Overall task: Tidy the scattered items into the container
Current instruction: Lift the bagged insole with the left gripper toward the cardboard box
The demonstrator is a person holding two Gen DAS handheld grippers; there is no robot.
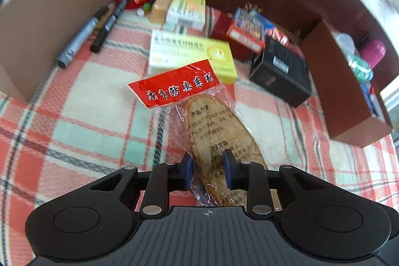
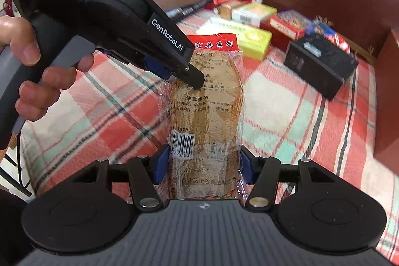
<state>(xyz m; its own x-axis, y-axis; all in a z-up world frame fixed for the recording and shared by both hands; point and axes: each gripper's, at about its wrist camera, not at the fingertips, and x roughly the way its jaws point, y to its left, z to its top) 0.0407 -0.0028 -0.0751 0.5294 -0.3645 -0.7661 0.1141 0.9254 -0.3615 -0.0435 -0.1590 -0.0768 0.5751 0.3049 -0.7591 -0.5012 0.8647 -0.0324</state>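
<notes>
a packet of insoles [image 1: 212,121], brown pads in clear plastic with a red header card, is gripped by both tongs at once and held above the checked cloth [image 1: 82,121]. the left gripper [image 1: 208,166] is seen closed on the packet part-way along its length, its blue pads pressed into the plastic; from the right wrist view the same tool [image 2: 174,71] is shown pinching the packet's side, a hand [image 2: 37,71] wrapped round its grey trigger. the right gripper [image 2: 203,163] is clamped across the barcode end of the packet, one blue pad on each edge. beyond the packet, on the cloth, a yellow medicine box [image 1: 192,54], a black box [image 1: 281,71], a red and blue carton [image 1: 247,29] and two markers [image 1: 99,29] are scattered. a dark brown container [image 1: 344,101] with bottles inside is seen to the right, well apart from the packet, and a cardboard box [image 1: 49,11] to the left
</notes>
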